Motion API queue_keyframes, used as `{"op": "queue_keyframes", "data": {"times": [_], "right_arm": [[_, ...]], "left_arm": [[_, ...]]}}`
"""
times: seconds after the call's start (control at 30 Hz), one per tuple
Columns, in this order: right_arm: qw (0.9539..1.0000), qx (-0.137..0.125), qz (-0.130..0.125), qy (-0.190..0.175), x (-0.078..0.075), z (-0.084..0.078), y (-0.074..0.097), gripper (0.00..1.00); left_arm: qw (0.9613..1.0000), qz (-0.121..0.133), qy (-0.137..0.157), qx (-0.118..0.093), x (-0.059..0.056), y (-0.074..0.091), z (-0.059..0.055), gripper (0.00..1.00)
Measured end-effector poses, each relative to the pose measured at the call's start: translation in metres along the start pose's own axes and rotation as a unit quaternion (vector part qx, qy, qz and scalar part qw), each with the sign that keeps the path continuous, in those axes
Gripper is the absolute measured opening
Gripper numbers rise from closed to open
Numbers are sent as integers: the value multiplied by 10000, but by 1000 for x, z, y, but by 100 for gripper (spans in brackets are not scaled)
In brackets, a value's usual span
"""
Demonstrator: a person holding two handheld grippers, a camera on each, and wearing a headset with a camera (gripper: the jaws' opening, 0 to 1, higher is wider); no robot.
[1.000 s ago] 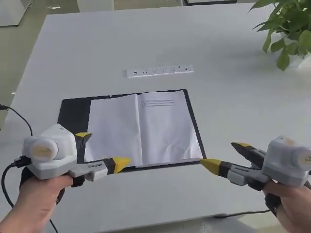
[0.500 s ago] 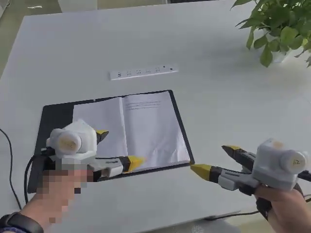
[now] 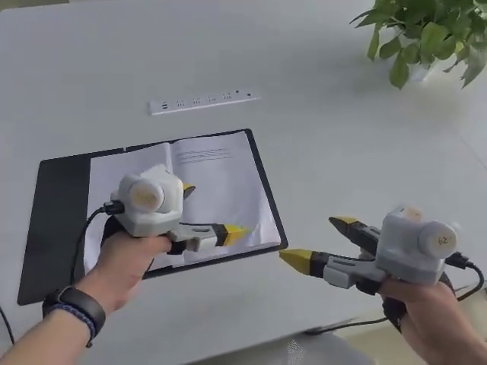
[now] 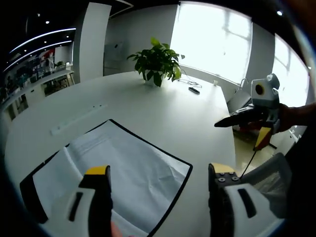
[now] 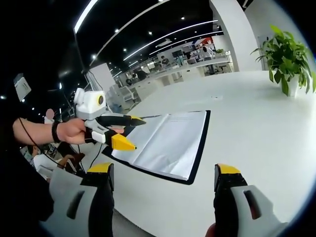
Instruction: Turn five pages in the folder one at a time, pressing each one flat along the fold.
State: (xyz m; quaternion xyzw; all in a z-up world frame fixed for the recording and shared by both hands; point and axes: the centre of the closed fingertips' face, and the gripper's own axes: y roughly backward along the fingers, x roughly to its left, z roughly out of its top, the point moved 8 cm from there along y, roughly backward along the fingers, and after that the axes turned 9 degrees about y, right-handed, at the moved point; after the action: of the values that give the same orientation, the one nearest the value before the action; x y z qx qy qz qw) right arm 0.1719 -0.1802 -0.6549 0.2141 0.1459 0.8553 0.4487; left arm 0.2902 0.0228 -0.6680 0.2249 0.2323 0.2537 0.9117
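Observation:
The black folder (image 3: pixel 57 220) lies open on the white table, white pages (image 3: pixel 228 179) spread flat, one line of print at the top of the right page. My left gripper (image 3: pixel 211 210) hovers open over the lower middle of the pages, near the fold, with nothing between its jaws. In the left gripper view the folder (image 4: pixel 123 168) lies below the open left gripper (image 4: pixel 158 170). My right gripper (image 3: pixel 318 239) is open and holds nothing, off the folder's lower right corner, above bare table. In the right gripper view the folder (image 5: pixel 168 138) lies ahead of the right gripper (image 5: pixel 164 169).
A white power strip (image 3: pixel 204 101) lies on the table behind the folder. A potted green plant (image 3: pixel 426 34) stands at the back right. A cable (image 3: pixel 342 325) runs along the table's front edge by the right hand. An office with desks shows beyond the table.
My left gripper has moved right, from the folder's lower left to over its pages. The right gripper stays off the lower right corner. The head camera has shifted.

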Motion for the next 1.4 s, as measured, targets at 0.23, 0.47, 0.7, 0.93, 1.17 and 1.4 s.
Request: {"op": "queue_keyframes", "data": {"times": [0.23,0.47,0.7,0.93,1.17,1.4], "right_arm": [[10000,1,42,-76,-2,-1,0,83],[9999,22,85,-142,-7,-5,2,83],[9996,40,124,-237,-10,-6,1,82],[9995,45,188,-259,-13,-5,0,82],[9992,42,263,-295,-17,-4,-3,81],[9988,76,378,-289,-18,-5,-10,80]], "left_arm": [[9999,105,-38,93,-1,-34,-7,80],[9995,157,-23,270,-9,-68,-18,79],[9978,310,-282,519,-12,-84,-31,78],[9956,458,-380,726,-9,-94,-42,77],[9916,580,-674,942,-8,-94,-48,74],[9925,541,-614,912,-6,-93,-48,73]]}}
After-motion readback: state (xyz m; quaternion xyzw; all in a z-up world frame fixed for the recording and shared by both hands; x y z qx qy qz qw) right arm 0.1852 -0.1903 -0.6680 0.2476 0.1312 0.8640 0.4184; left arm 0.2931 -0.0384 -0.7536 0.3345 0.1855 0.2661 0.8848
